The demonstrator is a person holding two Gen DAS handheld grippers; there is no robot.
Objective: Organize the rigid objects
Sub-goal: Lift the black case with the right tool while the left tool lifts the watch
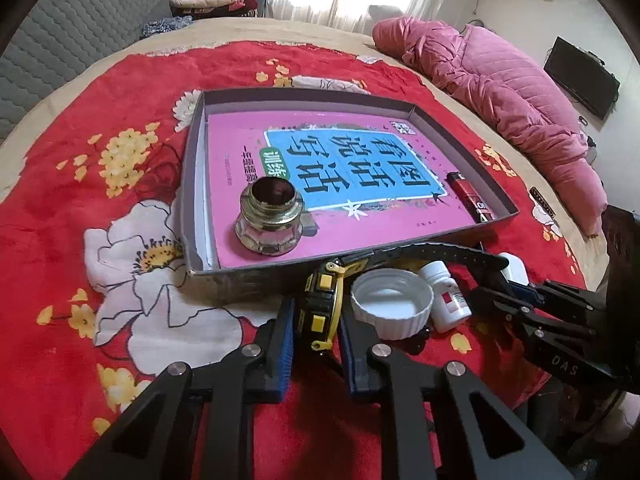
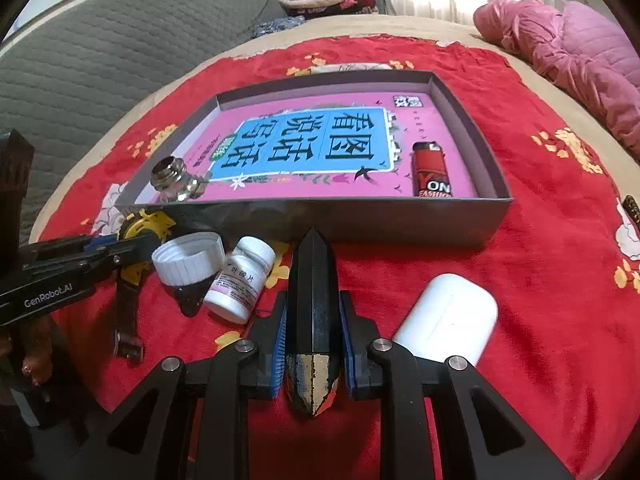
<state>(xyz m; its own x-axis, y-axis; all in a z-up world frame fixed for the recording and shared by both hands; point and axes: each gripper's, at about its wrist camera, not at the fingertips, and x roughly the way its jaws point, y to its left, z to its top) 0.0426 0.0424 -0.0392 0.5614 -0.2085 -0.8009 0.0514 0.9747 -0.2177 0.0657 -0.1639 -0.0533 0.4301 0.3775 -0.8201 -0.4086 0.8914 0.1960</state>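
Lifting straight up suits both closed grips: the left gripper (image 1: 316, 322) clamps the yellow watch (image 1: 320, 304), while the right gripper (image 2: 314, 344) clamps a black faceted object (image 2: 314, 292). Each should clear the box (image 2: 400, 216) wall at twelve o'clock before lowering inside.

Both tongs are showing black angular linkage arms with triangular cut-outs, silver round screw heads at the joints and blue ribbed pads inside the fingers. The left tongs (image 1: 316, 320) are filling the bottom of their frame. The right tongs (image 2: 314, 336) likewise; at left, the other tool's arm is bearing white "GenRobot.AI" lettering.
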